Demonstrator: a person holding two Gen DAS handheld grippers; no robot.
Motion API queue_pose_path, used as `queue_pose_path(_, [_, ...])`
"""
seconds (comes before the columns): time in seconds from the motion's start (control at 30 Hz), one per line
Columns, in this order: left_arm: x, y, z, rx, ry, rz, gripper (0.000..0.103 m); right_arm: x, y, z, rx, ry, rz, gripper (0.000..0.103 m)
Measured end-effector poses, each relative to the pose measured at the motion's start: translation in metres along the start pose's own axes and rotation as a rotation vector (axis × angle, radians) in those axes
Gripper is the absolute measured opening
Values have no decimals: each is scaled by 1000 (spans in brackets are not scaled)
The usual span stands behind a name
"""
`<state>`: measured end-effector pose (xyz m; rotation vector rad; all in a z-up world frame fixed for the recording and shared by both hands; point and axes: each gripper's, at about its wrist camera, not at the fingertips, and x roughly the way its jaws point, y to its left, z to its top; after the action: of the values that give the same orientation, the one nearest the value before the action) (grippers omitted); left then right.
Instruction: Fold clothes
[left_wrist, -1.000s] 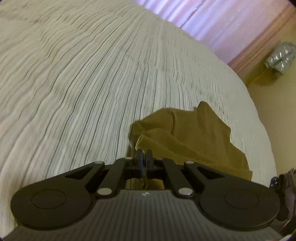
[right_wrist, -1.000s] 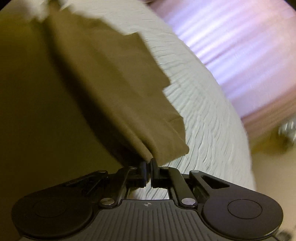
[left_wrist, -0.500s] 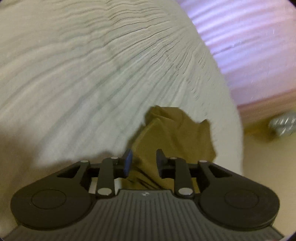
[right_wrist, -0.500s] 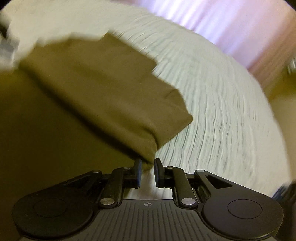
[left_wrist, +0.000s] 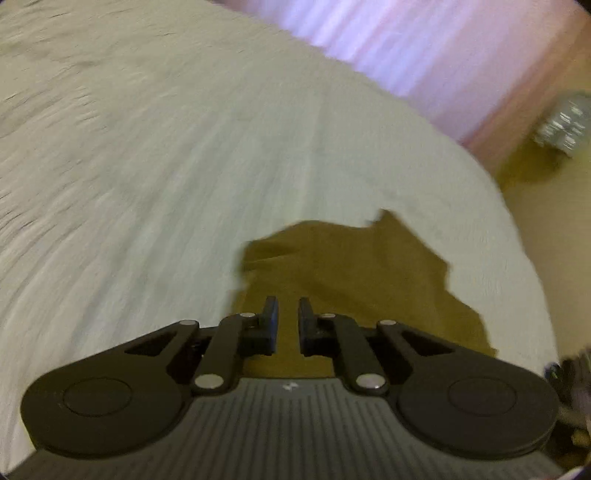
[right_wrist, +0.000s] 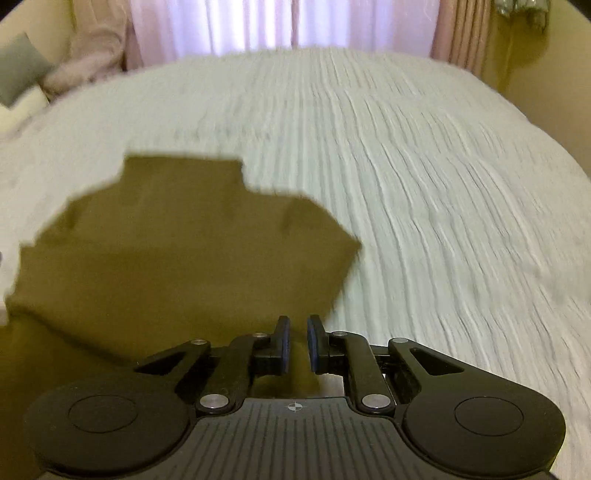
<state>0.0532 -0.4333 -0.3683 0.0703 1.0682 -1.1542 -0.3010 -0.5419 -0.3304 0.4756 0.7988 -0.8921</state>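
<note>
1. The left gripper (left_wrist: 287, 314) sits low in the left wrist view, black linkage arms spread to either side. Its jaws are closing, with a narrow gap between the pads; nothing is pinched in that gap.
2. Directly below and past those fingertips lies the olive-brown garment (left_wrist: 354, 280), a rumpled, irregular patch on the bedspread (left_wrist: 147, 177). Whether the pads touch the cloth cannot be told through the blur.
3. The right gripper (right_wrist: 296, 339) shows a similar small gap between its blue-edged pads. No cloth is clamped there; the garment's near edge passes under and to the left of the fingers.
4. From the right wrist view, the garment (right_wrist: 177, 251) spreads out to the left of the gripper as a broad, flattish shape with stepped, angular edges, resting on the bed.
5. The pale ribbed bedspread (right_wrist: 424, 177) fills the middle ground in both views, streaked by motion blur.
6. At the far left of the right view, pillows (right_wrist: 26, 85) sit at the bed's edge.
7. Beyond the bed hang pinkish-white curtains (right_wrist: 280, 26), bright with daylight.
8. To the right of the left view, a silvery crumpled object (left_wrist: 565, 123) sits near the yellowish wall, too blurred to identify.
</note>
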Motion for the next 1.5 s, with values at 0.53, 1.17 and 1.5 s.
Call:
queue_pose_path(0.53, [49, 22, 24, -3, 73, -12, 6, 45, -29, 30, 87, 3, 109, 13])
queue_pose_path(1.17, [152, -48, 116, 181, 190, -219, 39, 146, -55, 140, 184, 107, 479, 69])
queue_pose_path(1.5, [141, -55, 109, 273, 143, -328, 5, 156, -40, 135, 272, 36, 562, 7])
